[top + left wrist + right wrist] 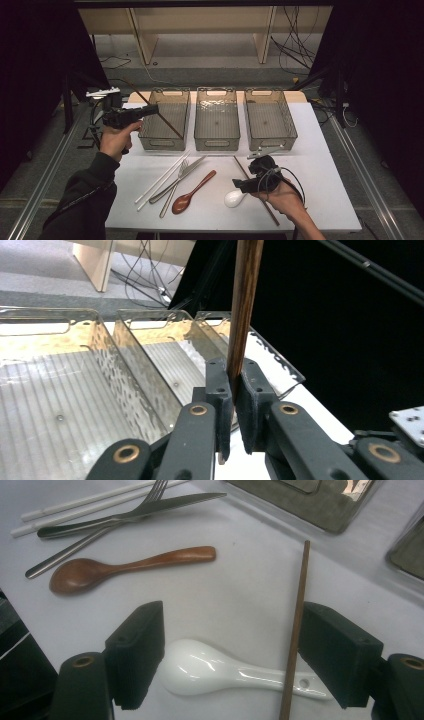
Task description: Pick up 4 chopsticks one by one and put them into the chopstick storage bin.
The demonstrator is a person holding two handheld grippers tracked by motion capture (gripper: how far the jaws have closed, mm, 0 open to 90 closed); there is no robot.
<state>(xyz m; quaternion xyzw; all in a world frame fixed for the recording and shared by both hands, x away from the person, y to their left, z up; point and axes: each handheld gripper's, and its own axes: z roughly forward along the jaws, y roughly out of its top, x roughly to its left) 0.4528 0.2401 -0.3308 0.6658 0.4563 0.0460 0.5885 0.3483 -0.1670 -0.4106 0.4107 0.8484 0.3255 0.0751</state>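
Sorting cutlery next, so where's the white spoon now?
High view: the white spoon lies front right on the table, between the open right gripper's jaws, beside a dark chopstick.

Chopstick point(295, 630) across spoon point(220, 670)

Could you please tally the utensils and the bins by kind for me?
Brown chopsticks: 2, one in the left gripper, one on the table.
White chopsticks: 2
Spoons: 2, wooden, white
Fork: 1
Knife: 1
Clear bins: 3
Total: 11

We find no readable text, label, brand, number or sign on anything in these views.
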